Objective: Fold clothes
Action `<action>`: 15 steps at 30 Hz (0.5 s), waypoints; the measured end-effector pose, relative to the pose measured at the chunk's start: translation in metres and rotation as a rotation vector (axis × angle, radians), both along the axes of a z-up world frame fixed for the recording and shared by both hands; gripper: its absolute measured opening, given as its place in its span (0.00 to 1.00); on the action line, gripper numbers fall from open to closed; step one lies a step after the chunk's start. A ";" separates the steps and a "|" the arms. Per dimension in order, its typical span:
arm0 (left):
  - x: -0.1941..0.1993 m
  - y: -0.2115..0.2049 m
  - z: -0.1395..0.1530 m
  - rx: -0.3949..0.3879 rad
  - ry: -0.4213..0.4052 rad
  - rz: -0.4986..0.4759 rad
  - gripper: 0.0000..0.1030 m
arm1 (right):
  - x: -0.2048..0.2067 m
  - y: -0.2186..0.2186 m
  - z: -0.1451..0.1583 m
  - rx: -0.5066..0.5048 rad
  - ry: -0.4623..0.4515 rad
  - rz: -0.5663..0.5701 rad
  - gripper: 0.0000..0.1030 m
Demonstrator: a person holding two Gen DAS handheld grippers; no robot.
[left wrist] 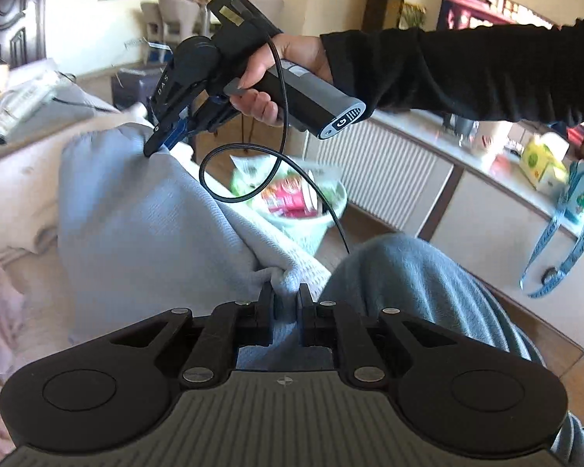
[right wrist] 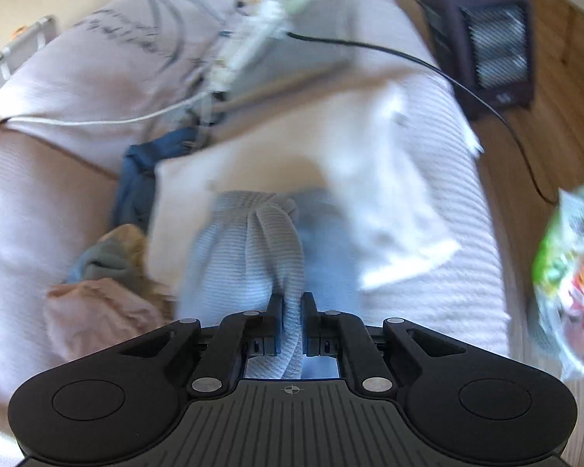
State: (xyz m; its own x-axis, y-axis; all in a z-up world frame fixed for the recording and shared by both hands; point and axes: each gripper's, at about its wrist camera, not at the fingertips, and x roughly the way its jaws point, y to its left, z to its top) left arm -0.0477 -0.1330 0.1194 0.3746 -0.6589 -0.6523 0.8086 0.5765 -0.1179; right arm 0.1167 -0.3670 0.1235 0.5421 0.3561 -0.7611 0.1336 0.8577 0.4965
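Garment: a pale grey-blue ribbed knit cloth (left wrist: 144,210) is seen stretched between the two grippers, above a bed covered in a pinkish-white ribbed bedspread (right wrist: 440,299).
Texture: fine horizontal ribbing is visible across the fabric; the weave looks soft and slightly thick.
Shape: the cloth is held taut along its upper edge, and a broad panel is left hanging below towards the bedspread; folds are gathered into bunches at both held points.
Left gripper (left wrist: 287,299): its fingers are clamped together on a puckered corner of the cloth, which is squeezed between the pads and spills out above them.
Right gripper (right wrist: 292,303): its fingers are closed on a rope-like gathered strip of the same cloth (right wrist: 280,245), seen running up from between the pads; in the left wrist view this gripper (left wrist: 157,148) is seen pinching the far upper corner.
Right hand (left wrist: 288,66): it is wrapped around the black handle, a black sleeve (left wrist: 467,70) reaching to the wrist, and a black cable (left wrist: 253,171) is looped below it.
Other clothes: a white piece (right wrist: 389,202) lies flat on the bed just beyond the held cloth; a dark blue item (right wrist: 136,179), a grey-and-tan bundle (right wrist: 113,260) and a pink item (right wrist: 93,315) are piled to its left.
Surroundings: a pale green basket of colourful packets (left wrist: 292,198) stands on the wooden floor beside the bed; grey trousers on a knee (left wrist: 405,276) are seen near the left gripper.
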 end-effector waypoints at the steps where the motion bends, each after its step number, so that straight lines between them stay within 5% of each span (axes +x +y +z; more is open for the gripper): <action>1: 0.002 -0.003 -0.006 0.014 0.010 -0.004 0.09 | -0.002 -0.004 -0.006 -0.002 0.006 -0.012 0.09; 8: 0.021 0.000 -0.026 0.009 0.130 0.044 0.10 | -0.004 -0.007 -0.032 0.010 0.019 -0.068 0.16; 11: 0.019 0.010 -0.022 -0.007 0.167 0.084 0.16 | -0.007 -0.006 -0.029 -0.056 0.041 -0.097 0.39; 13: 0.012 0.024 -0.016 -0.052 0.201 0.098 0.36 | -0.011 -0.006 -0.020 -0.134 0.034 -0.086 0.54; 15: -0.001 0.041 -0.011 -0.072 0.193 0.136 0.44 | -0.023 -0.004 -0.005 -0.219 -0.010 -0.077 0.58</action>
